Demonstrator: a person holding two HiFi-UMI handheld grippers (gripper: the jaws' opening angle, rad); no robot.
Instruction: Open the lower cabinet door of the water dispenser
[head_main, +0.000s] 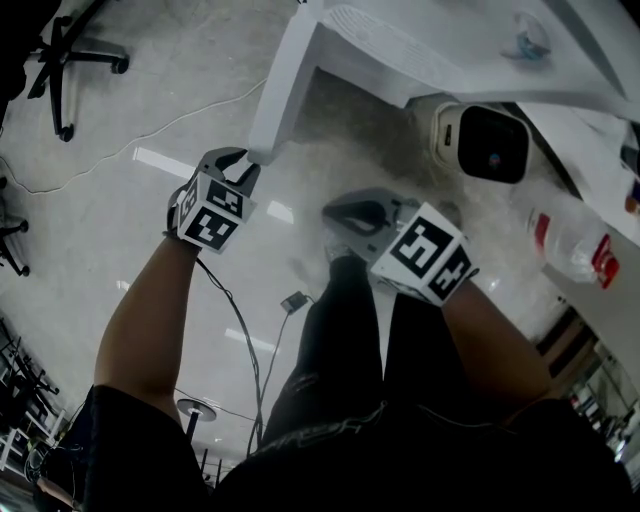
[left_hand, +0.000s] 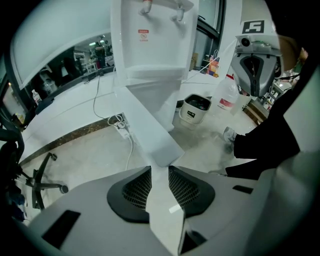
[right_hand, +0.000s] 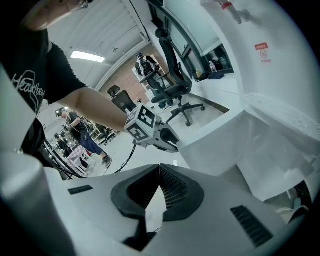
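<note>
The white water dispenser (left_hand: 155, 40) stands ahead with its taps at the top. Its lower cabinet door (left_hand: 147, 125) is swung out toward me as a long white panel (head_main: 285, 80). My left gripper (head_main: 245, 165) is shut on the door's free edge, which fills the gap between the black pads (left_hand: 135, 187). In the right gripper view the left gripper (right_hand: 175, 145) sits at the end of the door (right_hand: 215, 150). My right gripper (head_main: 335, 213) hangs apart from the door above my legs, its tips together on nothing (right_hand: 160, 170).
A white appliance with a black face (head_main: 480, 140) and a plastic bottle with a red label (head_main: 570, 240) stand on the floor right of the dispenser. A power strip (left_hand: 120, 125) and cable lie at the left. Office chairs (right_hand: 172, 90) stand behind.
</note>
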